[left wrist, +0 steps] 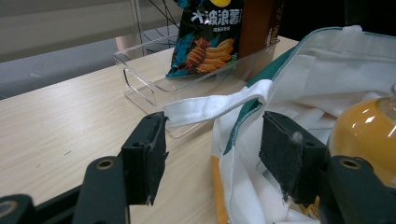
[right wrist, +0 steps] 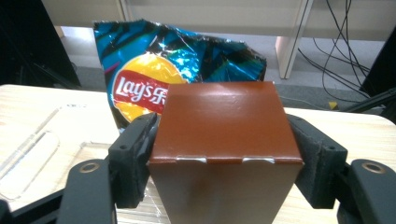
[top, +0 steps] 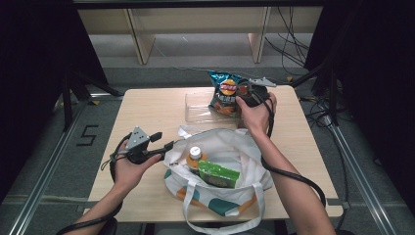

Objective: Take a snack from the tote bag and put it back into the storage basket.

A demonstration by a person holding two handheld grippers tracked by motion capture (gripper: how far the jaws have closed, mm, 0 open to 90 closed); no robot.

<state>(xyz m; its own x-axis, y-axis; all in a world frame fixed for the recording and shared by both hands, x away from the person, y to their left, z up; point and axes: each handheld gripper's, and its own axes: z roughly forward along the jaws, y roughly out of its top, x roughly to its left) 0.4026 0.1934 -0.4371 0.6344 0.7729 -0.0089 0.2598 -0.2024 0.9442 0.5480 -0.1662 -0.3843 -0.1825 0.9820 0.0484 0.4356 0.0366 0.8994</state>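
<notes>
Your right gripper (right wrist: 226, 154), jaws clamped on the upright brown box (right wrist: 224, 140), hovers over the clear tray (top: 198, 110) beside the chip bag (top: 224, 93); your left gripper (left wrist: 212, 154) gapes empty at the tote bag (top: 235, 147) rim.

High view overhead; gripper views close, sharing chip bag (left wrist: 208, 39).
</notes>
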